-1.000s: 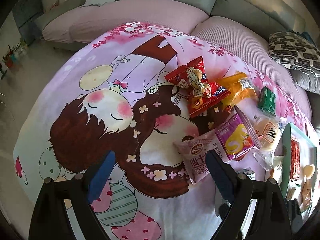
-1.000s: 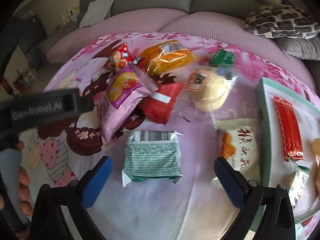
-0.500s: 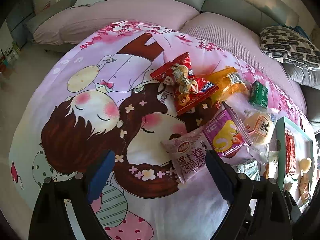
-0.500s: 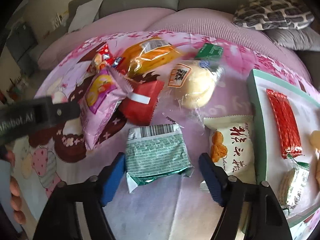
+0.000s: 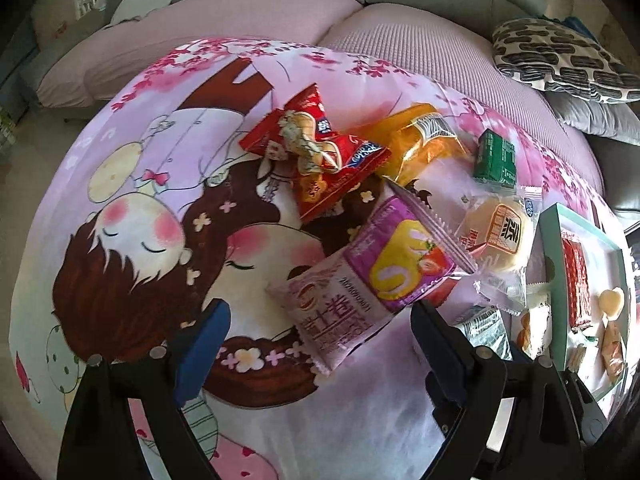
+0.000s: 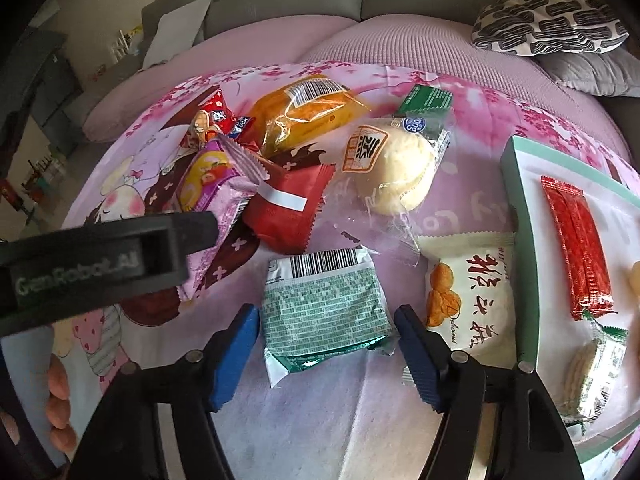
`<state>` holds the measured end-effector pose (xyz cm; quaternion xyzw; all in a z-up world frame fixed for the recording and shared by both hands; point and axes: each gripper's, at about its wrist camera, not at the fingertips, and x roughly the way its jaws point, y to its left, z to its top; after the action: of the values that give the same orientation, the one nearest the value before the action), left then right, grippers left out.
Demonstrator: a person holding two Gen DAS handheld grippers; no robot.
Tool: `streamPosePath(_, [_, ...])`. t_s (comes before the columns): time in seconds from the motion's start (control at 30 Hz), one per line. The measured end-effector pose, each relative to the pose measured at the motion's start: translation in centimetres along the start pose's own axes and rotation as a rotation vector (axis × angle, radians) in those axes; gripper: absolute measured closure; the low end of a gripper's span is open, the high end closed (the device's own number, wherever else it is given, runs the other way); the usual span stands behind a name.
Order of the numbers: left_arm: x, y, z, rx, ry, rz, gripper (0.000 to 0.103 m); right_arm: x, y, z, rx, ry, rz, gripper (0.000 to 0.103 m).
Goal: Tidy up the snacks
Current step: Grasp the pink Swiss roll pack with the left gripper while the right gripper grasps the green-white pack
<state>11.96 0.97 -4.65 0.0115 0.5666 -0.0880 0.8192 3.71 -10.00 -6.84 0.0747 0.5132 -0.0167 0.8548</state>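
On my far left the pink cartoon-printed cloth (image 5: 132, 216) lies bare, and my left gripper (image 5: 320, 336) hangs over it with its blue-padded jaws spread wide and nothing pressed between them; the near end of the pink and purple swiss-roll snack packet (image 5: 368, 276) pokes into the gap without touching either pad. Beyond that packet sit the crinkled red foil snack bags (image 5: 320, 152), then the orange transparent bread wrapper (image 5: 420, 140), the small dark green box (image 5: 496, 158) and the round pale bun in a clear wrapper (image 5: 500, 240). My right gripper (image 6: 326, 344) straddles the green-and-white patterned foil packet (image 6: 324, 312), and its blue pads rest against the packet's two sides, so I have it gripped where it lies on the cloth. Just right of it lies the cream packet with black characters (image 6: 472, 296), and beyond that the mint-rimmed white tray (image 6: 516, 208), which holds a long red stick packet (image 6: 580, 244).
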Motion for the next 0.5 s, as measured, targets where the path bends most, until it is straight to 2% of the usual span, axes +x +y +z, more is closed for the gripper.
streamPosePath(0.17, [0.4, -0.6, 0.6, 0.006, -0.022, 0.012, 0.011, 0.1, 0.0, -0.1, 0.000, 0.000, 0.009, 0.030])
streamPosePath(0.27, [0.8, -0.7, 0.8, -0.007, -0.019, -0.005, 0.012, 0.3, 0.0, 0.0, 0.003, -0.003, 0.016, 0.030])
streamPosePath(0.33, [1.1, -0.7, 0.8, -0.019, -0.014, -0.019, 0.016, 0.4, -0.1, 0.0, 0.001, -0.004, 0.020, 0.030])
streamPosePath(0.4, [1.3, -0.6, 0.9, -0.033, -0.005, -0.030, 0.031, 0.4, -0.1, 0.0, -0.003, -0.006, 0.020, 0.030])
streamPosePath(0.47, [1.5, -0.6, 0.8, -0.040, 0.003, -0.020, 0.034, 0.4, -0.2, 0.0, -0.005, -0.009, 0.024, 0.031])
streamPosePath(0.5, [1.5, -0.6, 0.8, -0.040, 0.004, -0.017, 0.036, 0.3, -0.2, 0.0, -0.004, -0.011, 0.027, 0.035])
